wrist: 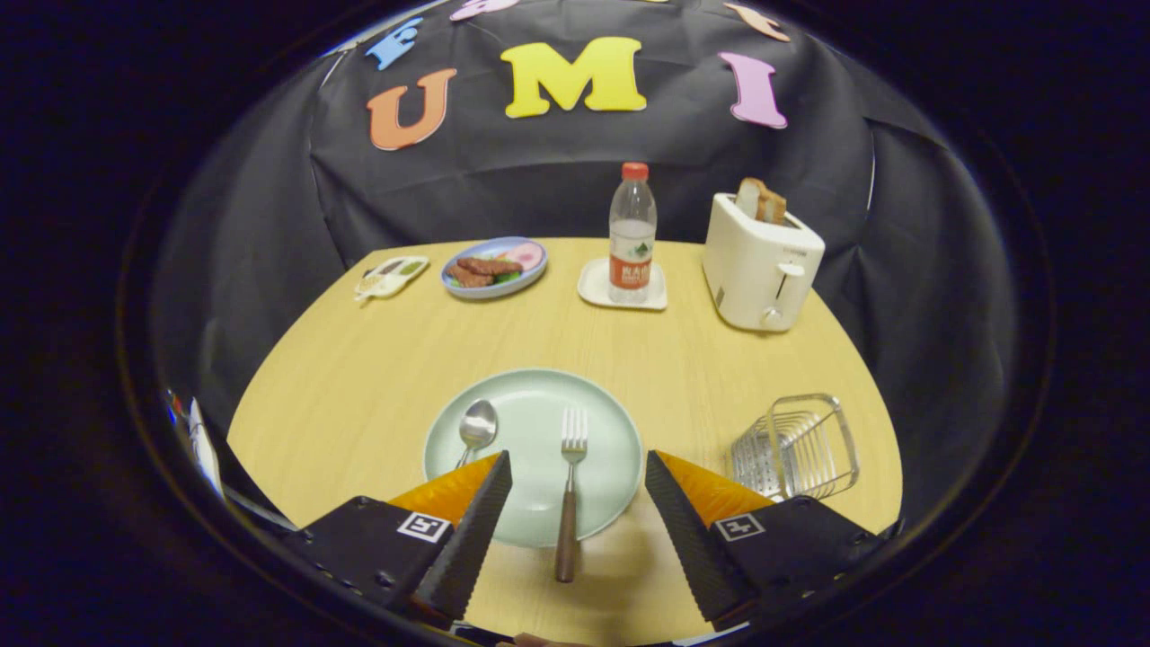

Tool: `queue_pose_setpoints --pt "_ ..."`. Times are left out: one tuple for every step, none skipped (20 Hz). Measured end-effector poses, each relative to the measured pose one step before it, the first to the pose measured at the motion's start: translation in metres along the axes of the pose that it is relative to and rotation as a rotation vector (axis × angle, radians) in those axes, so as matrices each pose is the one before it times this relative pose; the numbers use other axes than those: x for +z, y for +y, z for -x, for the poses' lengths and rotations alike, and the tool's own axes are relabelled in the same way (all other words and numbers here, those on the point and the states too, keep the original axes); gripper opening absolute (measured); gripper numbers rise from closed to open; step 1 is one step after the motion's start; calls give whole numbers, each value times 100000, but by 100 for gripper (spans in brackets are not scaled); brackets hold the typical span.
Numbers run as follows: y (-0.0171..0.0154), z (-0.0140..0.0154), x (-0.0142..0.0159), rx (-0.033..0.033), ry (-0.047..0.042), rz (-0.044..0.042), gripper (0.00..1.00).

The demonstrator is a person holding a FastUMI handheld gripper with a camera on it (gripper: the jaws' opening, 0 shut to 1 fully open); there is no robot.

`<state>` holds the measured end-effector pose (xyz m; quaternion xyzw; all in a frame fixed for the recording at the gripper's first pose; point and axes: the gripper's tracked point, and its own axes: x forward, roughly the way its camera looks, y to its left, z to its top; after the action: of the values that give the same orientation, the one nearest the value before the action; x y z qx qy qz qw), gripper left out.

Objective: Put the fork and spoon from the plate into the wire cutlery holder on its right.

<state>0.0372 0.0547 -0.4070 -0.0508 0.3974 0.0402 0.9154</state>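
A pale green plate (539,395) lies on the wooden table just ahead of my fingers. On it rests a fork (570,485) with a brown handle, its tines pointing away and its handle end overhanging the near rim, lying between my two fingers. A metal spoon (476,425) lies on the plate's left part, its handle hidden behind my left finger (476,526). The wire cutlery holder (795,447) stands to the right of the plate, beyond my right finger. My gripper (578,472) is open, hovering above the plate's near edge and touching nothing.
At the far side of the table stand a white toaster (759,265) with bread in it, a water bottle (632,235) on a white coaster, a blue dish of food (494,266) and a small white timer (391,276). Bare tabletop (359,377) surrounds the plate.
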Motion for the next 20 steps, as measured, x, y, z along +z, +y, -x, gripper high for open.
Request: queue_pose_setpoints --pt "152 -791 -646 -414 2315 -497 91" --pt "-13 -553 -545 -1051 2311 -269 91" --pt "181 -499 -508 -446 2136 -291 90" --pt "384 -483 -415 114 2667 -883 88" --pt "253 -245 -361 -14 1886 -255 85" --pt "228 -309 -81 306 972 712 76" --pt "-169 -642 -257 -1491 1053 960 76" --pt "-51 -494 -306 -815 827 579 70" --pt "-250 -334 -69 -1929 1059 486 65" --pt "-552 -259 -65 -2610 320 483 60" --pt "-57 -394 -120 -606 677 555 55" --pt "-234 -240 -151 -1734 638 549 50" --pt "-58 -281 -156 -564 833 443 45" --pt "249 -361 -219 845 1236 355 40" --pt "599 104 -275 2107 947 369 35" --pt "311 -98 -93 1394 350 411 32" --pt "-124 -194 31 -202 11 503 32" --pt "-695 -38 -197 -2615 -184 -470 23" --pt "377 -190 -354 1282 632 -1544 13" --pt "269 93 -290 1046 587 -1243 14"
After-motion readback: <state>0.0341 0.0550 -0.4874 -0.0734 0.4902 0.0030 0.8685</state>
